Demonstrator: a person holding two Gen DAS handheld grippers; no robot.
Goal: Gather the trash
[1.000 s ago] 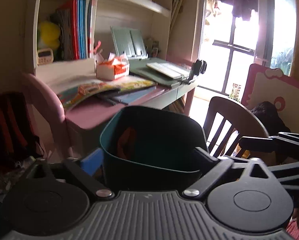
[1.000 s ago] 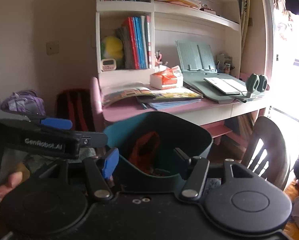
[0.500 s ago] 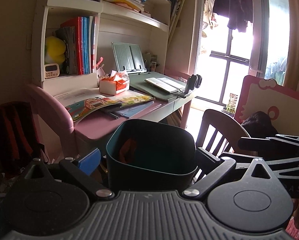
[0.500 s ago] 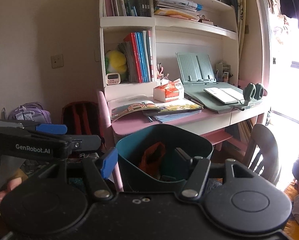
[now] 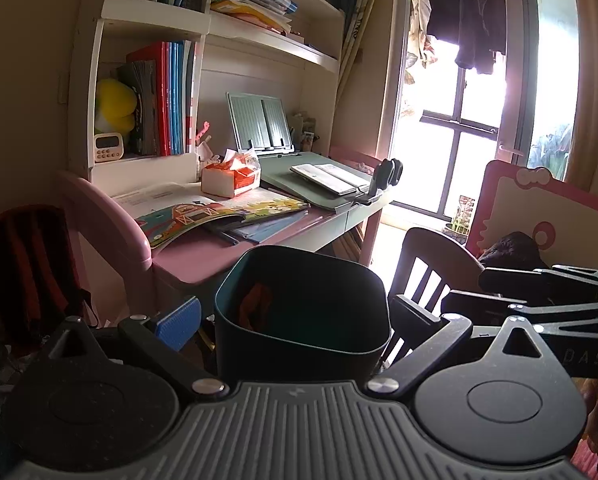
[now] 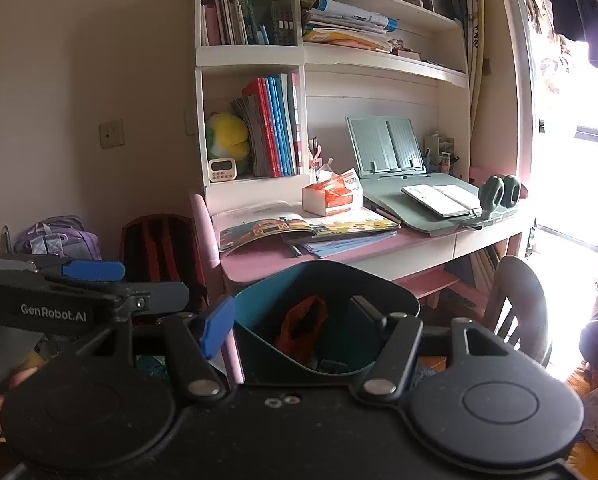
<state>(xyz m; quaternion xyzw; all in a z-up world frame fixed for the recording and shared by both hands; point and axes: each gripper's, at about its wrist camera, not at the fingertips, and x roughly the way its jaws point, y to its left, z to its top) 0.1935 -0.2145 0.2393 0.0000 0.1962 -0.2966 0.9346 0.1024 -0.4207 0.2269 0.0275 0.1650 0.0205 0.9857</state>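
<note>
Before the pink desk [image 6: 259,260], both wide-spread grippers [image 5: 295,316] [image 6: 295,320] flank a dark teal bin [image 6: 327,320] holding orange trash [image 6: 303,320].

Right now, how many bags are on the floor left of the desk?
2: a purple backpack against the wall, and a dark bag with red stripes right beside the pink desk. More may be hidden behind the left gripper.

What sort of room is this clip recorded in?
Most likely a child's bedroom or study corner: a pink desk with open picture books, a bookshelf above it, and a schoolbag on the floor.
</note>
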